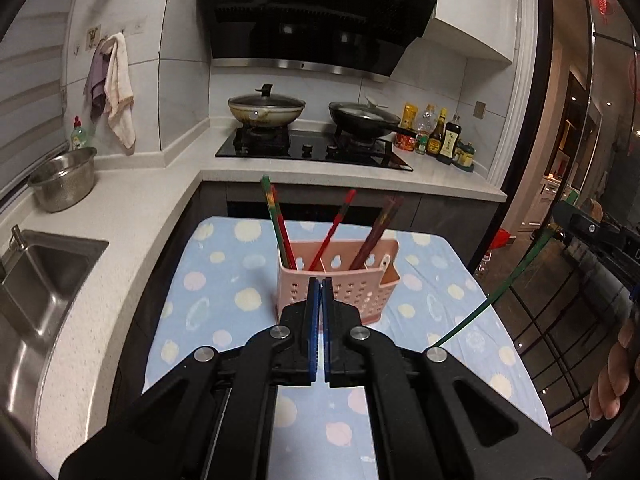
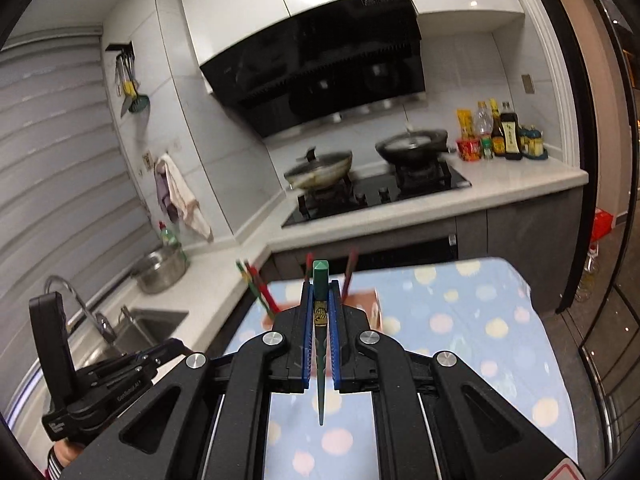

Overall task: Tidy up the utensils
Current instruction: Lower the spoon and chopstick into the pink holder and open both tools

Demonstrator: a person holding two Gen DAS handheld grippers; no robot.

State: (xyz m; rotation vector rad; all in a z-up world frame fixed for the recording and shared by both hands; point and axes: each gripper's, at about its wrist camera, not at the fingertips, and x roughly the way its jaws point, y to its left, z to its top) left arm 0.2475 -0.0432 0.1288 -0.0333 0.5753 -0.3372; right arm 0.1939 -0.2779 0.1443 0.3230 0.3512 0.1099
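A pink perforated utensil holder (image 1: 344, 280) stands on the table with the blue dotted cloth (image 1: 224, 264). Several red, green and dark brown chopsticks (image 1: 280, 224) lean in its compartments. My left gripper (image 1: 321, 284) is shut and empty, just in front of the holder. My right gripper (image 2: 321, 292) is shut on a green chopstick (image 2: 320, 344) and holds it in the air to the right of the holder. That chopstick shows as a long green line in the left wrist view (image 1: 516, 276). The holder is mostly hidden behind the right gripper in the right wrist view (image 2: 372, 304).
A steel sink (image 1: 40, 276) and steel bowl (image 1: 64, 180) are on the counter to the left. A stove with two lidded pans (image 1: 266, 110) and sauce bottles (image 1: 440, 136) is behind the table. A glass door (image 1: 580, 160) is to the right.
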